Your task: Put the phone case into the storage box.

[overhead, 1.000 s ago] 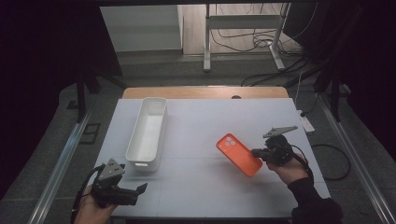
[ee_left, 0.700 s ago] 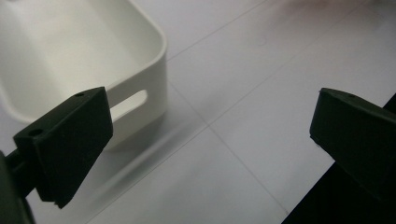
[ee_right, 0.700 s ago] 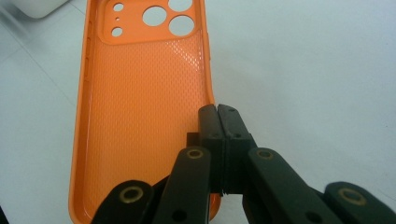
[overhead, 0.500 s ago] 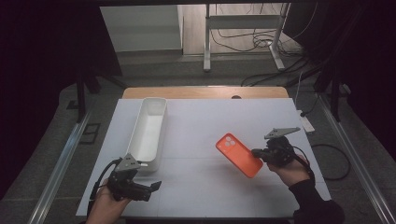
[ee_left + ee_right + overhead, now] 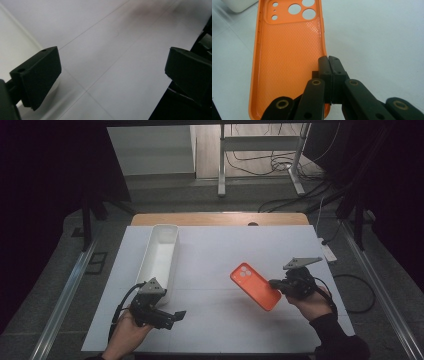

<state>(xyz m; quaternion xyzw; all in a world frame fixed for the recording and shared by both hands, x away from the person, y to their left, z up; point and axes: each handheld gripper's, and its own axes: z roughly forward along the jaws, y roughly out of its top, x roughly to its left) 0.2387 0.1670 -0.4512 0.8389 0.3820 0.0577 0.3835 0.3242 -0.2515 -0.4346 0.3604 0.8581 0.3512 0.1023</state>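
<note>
Your right gripper has its black jaws pressed together on the long side wall of the orange rubbery phone case with round camera cut-outs, close to its lower end, with the textured inside of the case facing the gripper's camera. From above, the case sits over the right half of the white table, slanting away from your right hand; it seems lifted slightly off the surface, though the high view is too dim to be sure. Your left gripper has its jaws spread wide with nothing between them, low over the table's near edge, just beside the near end of the long white plastic bin.
</note>
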